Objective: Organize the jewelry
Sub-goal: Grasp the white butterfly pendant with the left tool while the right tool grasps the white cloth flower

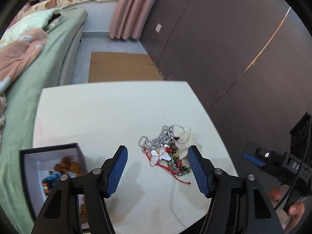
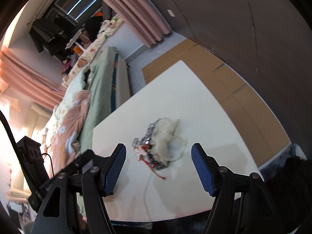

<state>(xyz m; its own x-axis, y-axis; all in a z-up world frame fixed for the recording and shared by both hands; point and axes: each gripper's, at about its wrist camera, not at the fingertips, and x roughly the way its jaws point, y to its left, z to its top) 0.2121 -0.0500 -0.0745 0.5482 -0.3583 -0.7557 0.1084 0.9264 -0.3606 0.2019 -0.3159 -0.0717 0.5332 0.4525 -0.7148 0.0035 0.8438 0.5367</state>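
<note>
A tangled heap of jewelry [image 1: 168, 152] lies on the white bench [image 1: 101, 113], toward its right side. In the heap I can pick out a silver ball chain [image 1: 156, 138], a butterfly pendant with pale shell wings [image 1: 160, 155], a strand of dark and green beads [image 1: 178, 164], a red cord [image 1: 180, 179] trailing toward the near edge, and a filmy white pouch [image 1: 185, 139] at the far side. The left tongs [image 1: 157, 170] hang above the bench with their blue-padded jaws standing wide apart; the heap shows between the two pads, yet neither pad presses on it and nothing is held. At the bench's left near corner sits an open black box with a white lining [image 1: 31, 167], with brown pieces and a small blue item inside, blurred too much to name. The right tongs [image 2: 158, 167] are likewise parted and empty, pointing down at the same heap from the other side, with the pouch [image 2: 173, 142] nearest their right pad. In the left view the right tongs [image 1: 259, 160] appear at the far right edge, a hand [image 1: 292, 212] gripping the handle. A bed with green sheets [image 1: 39, 68] runs along the bench's left, flattened cardboard [image 1: 122, 66] lies on the floor beyond, and a pink curtain [image 1: 132, 9] hangs behind.
</note>
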